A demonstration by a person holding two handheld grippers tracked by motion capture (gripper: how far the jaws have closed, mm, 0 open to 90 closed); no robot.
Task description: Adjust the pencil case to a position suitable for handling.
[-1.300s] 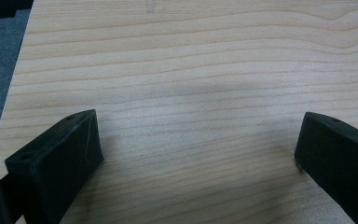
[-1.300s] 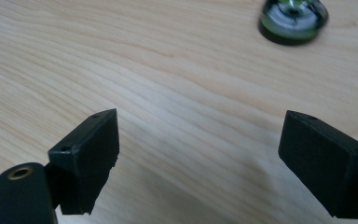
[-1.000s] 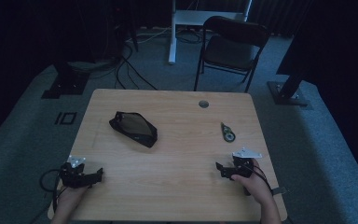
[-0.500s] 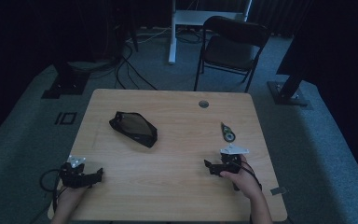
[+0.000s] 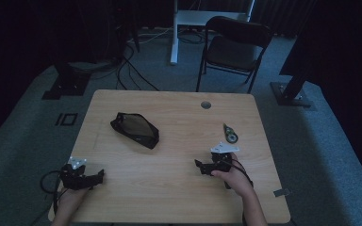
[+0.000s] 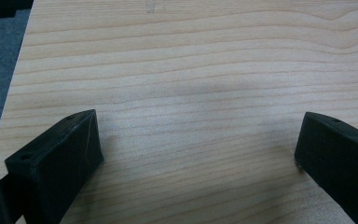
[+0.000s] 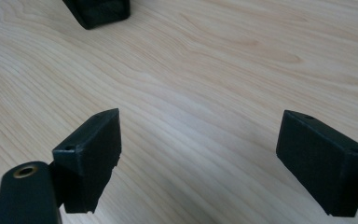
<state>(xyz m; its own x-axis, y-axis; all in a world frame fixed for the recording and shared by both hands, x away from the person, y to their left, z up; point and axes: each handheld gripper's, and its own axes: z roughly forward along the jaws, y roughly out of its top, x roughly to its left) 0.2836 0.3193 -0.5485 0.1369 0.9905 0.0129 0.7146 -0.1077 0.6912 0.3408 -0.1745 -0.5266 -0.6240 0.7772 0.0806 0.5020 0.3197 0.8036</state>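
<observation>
likely soft and light, the black mesh zip pouch (image 5: 135, 130) lies left of the wooden table's (image 5: 169, 188) centre; pinch its raised edge. right gripper (image 5: 201, 166) and left gripper (image 5: 99, 175) both have jaws spread, empty.

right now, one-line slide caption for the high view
Two open hand-held grippers, left gripper and right gripper, over a wooden table with a black pouch.

One camera is hanging above the person's side, looking forward and down over the whole table (image 5: 169, 188) and the floor beyond. Two others are riding the grippers, skimming close along the wood grain. The right gripper view is catching the black pouch (image 7: 98, 11), also sitting mid-table (image 5: 135, 130) from above.
</observation>
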